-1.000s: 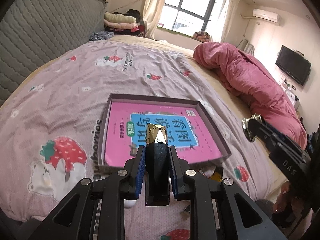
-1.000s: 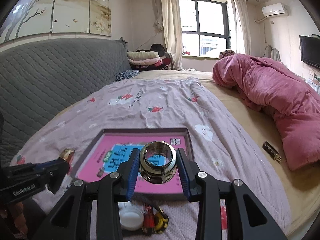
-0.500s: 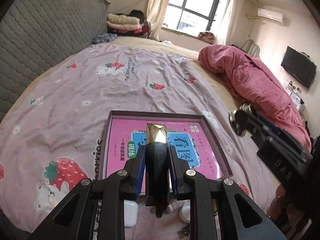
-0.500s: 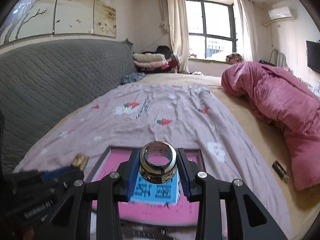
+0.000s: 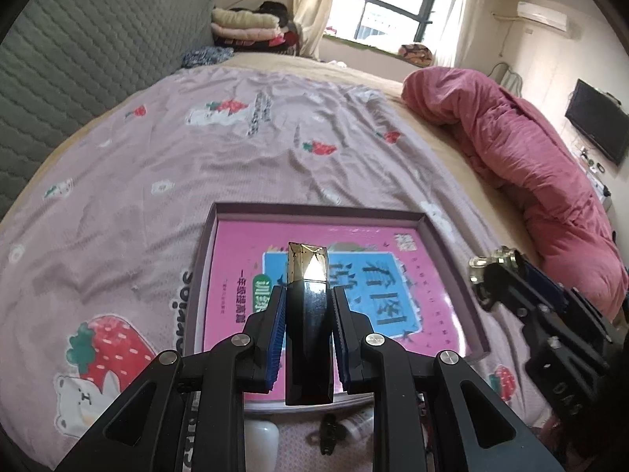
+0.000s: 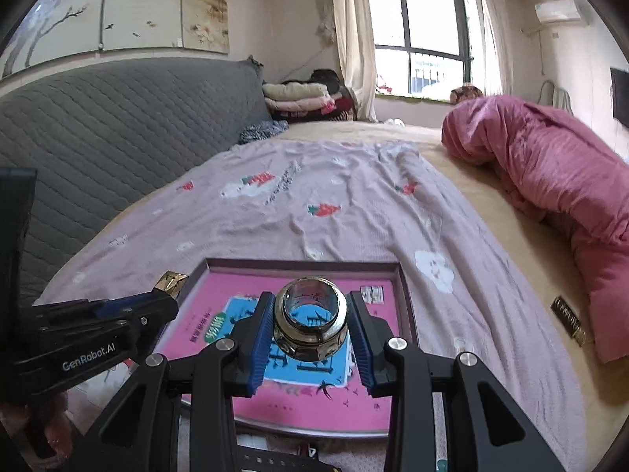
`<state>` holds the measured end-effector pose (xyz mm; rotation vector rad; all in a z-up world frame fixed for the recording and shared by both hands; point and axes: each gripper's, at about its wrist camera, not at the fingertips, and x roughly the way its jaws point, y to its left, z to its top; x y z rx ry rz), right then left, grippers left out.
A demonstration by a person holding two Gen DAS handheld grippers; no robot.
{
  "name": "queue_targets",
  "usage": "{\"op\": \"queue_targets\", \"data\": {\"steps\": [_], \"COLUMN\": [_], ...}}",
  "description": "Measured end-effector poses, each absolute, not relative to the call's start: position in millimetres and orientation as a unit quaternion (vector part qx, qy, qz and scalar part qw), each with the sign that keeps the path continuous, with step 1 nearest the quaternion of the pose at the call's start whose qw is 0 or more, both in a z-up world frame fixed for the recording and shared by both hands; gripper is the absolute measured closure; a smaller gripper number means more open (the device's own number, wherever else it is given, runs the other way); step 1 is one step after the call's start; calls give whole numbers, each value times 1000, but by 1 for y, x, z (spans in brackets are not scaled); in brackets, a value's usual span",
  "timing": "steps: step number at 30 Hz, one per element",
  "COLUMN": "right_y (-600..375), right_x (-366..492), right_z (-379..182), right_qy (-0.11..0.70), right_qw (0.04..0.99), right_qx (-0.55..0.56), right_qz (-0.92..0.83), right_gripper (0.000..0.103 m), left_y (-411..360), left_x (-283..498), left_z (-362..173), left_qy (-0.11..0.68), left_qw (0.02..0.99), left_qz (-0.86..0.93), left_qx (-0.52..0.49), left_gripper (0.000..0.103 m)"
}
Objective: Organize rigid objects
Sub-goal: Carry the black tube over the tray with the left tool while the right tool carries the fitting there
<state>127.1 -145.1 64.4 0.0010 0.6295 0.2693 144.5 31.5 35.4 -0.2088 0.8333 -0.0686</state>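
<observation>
One pink book (image 5: 346, 275) fills the shallow tray (image 5: 198, 275).

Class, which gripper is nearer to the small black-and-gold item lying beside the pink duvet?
Right. The right gripper, holding a metal ring, is beside the item; the left gripper is across the tray.

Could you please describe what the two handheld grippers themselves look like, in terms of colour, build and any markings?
Both grippers are matte black with angular, strut-like linkages joined by silver round-head screws. The left gripper and right gripper each carry ribbed blue pads on the inner finger faces. Seen from the right wrist view, the left one's side bears white "GenRobot.AI" lettering. No cables show.
</observation>
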Motion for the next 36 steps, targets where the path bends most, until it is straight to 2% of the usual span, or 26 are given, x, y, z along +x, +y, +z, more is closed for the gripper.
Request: {"op": "queue_targets", "data": {"steps": [12,36], "right_y": [-149,-166], "right_x": [137,147], "right_z": [46,28], "right_qy": [324,344], "right_qw": [937,932], "right_qx": [-16,-23], "right_qz": [131,115], "right_gripper": [66,66], "left_y": [41,47], "left_x": [156,160], "left_z": [-9,-33], "left_qy": [447,463], "left_qw": [888,879], "left_qz": [-19,-15], "left_qx": [-106,-112], "left_gripper": [81,81]}}
